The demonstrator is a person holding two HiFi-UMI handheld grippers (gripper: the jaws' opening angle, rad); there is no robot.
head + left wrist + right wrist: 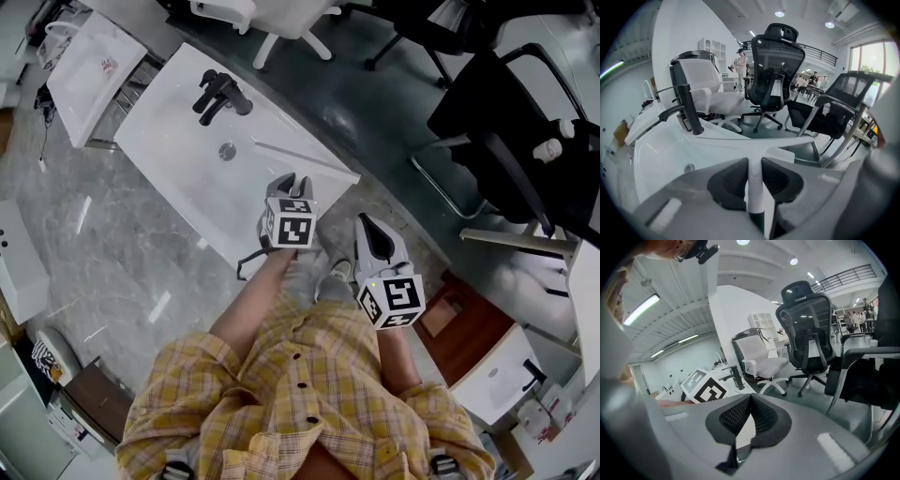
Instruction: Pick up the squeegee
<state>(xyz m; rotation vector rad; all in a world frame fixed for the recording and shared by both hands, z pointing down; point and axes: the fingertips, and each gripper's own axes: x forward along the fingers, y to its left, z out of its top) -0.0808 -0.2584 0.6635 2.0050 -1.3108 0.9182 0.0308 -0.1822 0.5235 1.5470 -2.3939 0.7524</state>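
Note:
The squeegee [754, 183] is white, with a straight handle and a long thin blade across its top. My left gripper [754, 180] is shut on the handle, both dark pads pressing its sides, and the blade sits level just above the jaws. In the head view the blade shows as a thin pale line [291, 155] over the white basin's near right part, just beyond the left gripper [292, 184]. My right gripper [371, 231] hangs beside it to the right, off the basin's edge. Its pads [761, 416] meet at the tips with nothing between them.
The white basin [178, 141] carries a black faucet [221, 95] and a round drain [227, 150]. Office chairs stand beyond it: a white one [710, 96], a black mesh one [776, 70] and another black one [511, 141]. A grey marbled floor lies to the left.

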